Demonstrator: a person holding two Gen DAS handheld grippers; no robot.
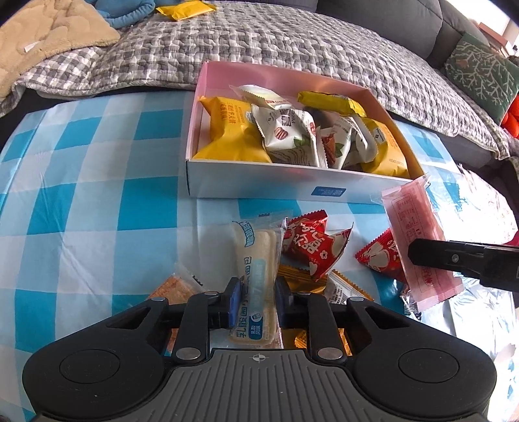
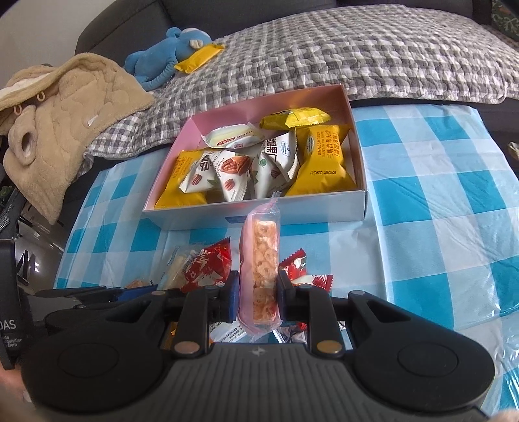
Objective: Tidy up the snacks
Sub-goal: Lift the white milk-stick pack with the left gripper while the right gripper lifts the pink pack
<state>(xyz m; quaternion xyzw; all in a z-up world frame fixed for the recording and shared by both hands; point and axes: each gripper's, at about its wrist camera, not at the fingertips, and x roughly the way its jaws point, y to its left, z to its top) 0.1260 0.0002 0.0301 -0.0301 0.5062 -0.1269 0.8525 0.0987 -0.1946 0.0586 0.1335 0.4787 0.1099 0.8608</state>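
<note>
Grey sofa (image 1: 389,16), checked quilt (image 1: 259,42)

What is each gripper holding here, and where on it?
Left gripper pinches the white bread packet across its near half. Right gripper pinches the pink snack bar near its lower end.

The left tool (image 1: 258,303), filling the bottom centre of its own view, points steeply downward with its two black fingers and blue pads (image 1: 236,300) drawn close together, pressing from both sides on a long pale cream-filled bread stick in a clear wrapper (image 1: 256,276). The right tool (image 2: 258,297), at the bottom centre of its own view, is tilted downward likewise, and its blue pads (image 2: 234,297) clamp a slim pink-wrapped bar of puffed rings (image 2: 261,259) that stands up between the fingers. In the left view, one black finger of the right tool (image 1: 454,259) reaches in from the right edge, across that pink bar.
</note>
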